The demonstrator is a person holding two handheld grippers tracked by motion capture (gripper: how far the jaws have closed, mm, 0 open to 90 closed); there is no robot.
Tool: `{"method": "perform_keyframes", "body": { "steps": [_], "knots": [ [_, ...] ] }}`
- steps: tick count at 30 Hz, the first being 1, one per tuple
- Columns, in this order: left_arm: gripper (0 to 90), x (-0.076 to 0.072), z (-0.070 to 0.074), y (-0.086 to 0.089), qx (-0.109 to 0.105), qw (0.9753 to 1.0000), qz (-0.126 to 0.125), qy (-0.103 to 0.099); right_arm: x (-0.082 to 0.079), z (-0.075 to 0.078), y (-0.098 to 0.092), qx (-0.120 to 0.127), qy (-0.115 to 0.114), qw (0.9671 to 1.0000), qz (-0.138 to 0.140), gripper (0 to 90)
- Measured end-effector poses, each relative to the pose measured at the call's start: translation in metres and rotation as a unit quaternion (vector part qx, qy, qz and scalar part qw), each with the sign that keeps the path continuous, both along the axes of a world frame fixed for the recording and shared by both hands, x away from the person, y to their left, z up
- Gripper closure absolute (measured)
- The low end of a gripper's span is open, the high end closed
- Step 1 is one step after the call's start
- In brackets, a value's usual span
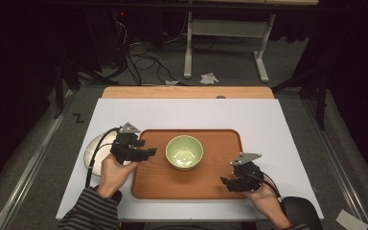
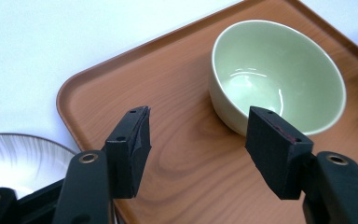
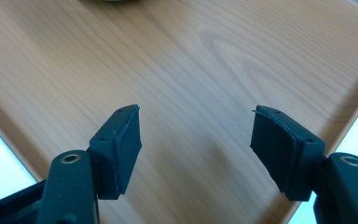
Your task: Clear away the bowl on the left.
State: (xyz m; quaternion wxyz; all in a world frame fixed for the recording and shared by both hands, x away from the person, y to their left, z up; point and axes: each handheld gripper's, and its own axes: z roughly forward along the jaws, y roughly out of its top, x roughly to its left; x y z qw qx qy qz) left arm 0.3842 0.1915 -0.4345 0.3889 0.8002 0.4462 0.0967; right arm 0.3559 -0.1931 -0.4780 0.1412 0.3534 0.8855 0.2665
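A pale green bowl (image 1: 184, 152) stands empty in the middle of a wooden tray (image 1: 215, 184) on the white table. My left gripper (image 1: 149, 153) hovers over the tray's left edge, open, with the green bowl (image 2: 279, 77) just beyond its right jaw and nothing between the jaws. My right gripper (image 1: 226, 183) hangs over the tray's front right corner, open and empty, above bare tray wood (image 3: 191, 60). In the left gripper view the left gripper (image 2: 198, 140) points at the tray (image 2: 121, 70); in the right gripper view the right gripper (image 3: 196, 140) points across the tray.
A white plate (image 1: 93, 148) with dark rim streaks lies on the table left of the tray, under my left hand, and is the plate (image 2: 14, 158) at lower left. A wooden strip (image 1: 187, 92) edges the table's far side. Cables and a stand sit on the floor beyond.
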Motion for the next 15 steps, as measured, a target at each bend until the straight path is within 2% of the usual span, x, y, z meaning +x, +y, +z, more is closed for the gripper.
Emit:
{"method": "perform_keyframes", "body": {
  "steps": [9, 15],
  "knots": [
    [40.4, -0.012, -0.001, 0.0, -0.004, 0.9999, -0.012, -0.006, 0.0, -0.001, 0.001, -0.002, 0.003, 1.0, 0.0, 34.6],
    [40.2, -0.015, -0.005, -0.007, 0.003, 0.9995, -0.032, 0.003, 0.0, -0.002, 0.002, -0.007, 0.002, 1.0, 0.006, 34.5]
  ]
}}
